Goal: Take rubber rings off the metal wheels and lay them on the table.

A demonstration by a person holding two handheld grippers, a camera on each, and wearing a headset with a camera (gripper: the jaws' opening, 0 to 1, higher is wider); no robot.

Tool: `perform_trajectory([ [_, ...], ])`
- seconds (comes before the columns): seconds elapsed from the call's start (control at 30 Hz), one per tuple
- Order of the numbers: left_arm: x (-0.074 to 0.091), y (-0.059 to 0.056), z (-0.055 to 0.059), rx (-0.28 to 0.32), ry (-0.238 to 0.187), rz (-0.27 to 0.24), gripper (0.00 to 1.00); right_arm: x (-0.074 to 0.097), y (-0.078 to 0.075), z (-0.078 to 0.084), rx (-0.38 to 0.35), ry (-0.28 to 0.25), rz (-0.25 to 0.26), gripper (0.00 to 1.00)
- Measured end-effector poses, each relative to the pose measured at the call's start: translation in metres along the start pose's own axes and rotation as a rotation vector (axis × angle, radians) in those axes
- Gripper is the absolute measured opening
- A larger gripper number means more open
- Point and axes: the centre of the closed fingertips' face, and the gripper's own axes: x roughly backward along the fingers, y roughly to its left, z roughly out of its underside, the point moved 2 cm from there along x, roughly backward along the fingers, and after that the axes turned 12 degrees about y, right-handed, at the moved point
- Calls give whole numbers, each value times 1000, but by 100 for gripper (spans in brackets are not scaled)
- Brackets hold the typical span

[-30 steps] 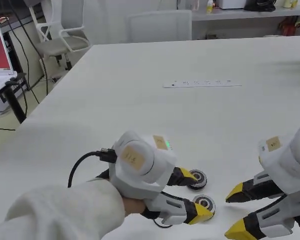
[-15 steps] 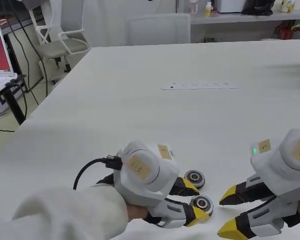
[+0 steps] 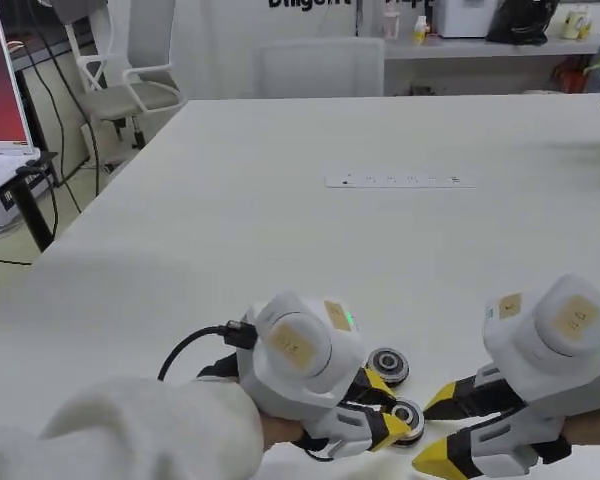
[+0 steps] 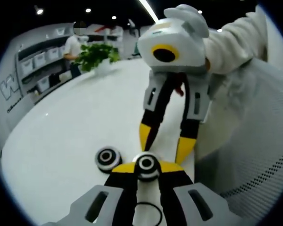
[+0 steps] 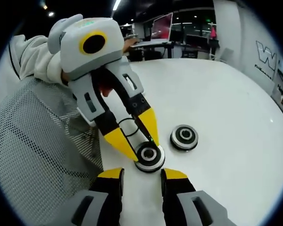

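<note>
Progress: we see one loose rubber ring (image 4: 148, 203) on the worktop (image 3: 280, 250) under the left claw (image 3: 384, 404), which pinches the near wheel (image 3: 406, 415); right claw (image 3: 435, 430) gapes just short of it; far wheel (image 3: 388, 365) sits untouched, both apparently still rubber-rimmed.

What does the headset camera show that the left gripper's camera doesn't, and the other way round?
Head view: a power strip on the table, office chairs behind it. Left gripper view: shelves of bins and ceiling lights. Both: the table, the left gripper shut on one wheel, a second wheel beside it, the open right gripper.
</note>
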Motion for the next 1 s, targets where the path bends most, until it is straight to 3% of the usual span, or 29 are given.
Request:
perform_trajectory([
  [0.17, -1, 3, -1, 13, -5, -6, 16, -1, -6, 0, -9, -2, 36, 27],
  [0.43, -3, 3, -1, 26, -23, -2, 14, -1, -9, -5, -43, -47, 31, 22],
  [0.67, -2, 2, -2, 31, -26, 0, 14, 0, -9, -4, 31, -25, 37, 18],
  [0.83, -1, 1, -3, 40, -29, 0, 14, 2, -9, -2, 43, -11, 39, 15],
  [0.93, -1, 1, -3, 42, -29, 0, 14, 3, -12, 2, 64, 7, 58, 0],
  [1.0, -1, 1, -3, 40, -28, -2, 14, 2, -12, 2, 48, 11, 50, 0],
])
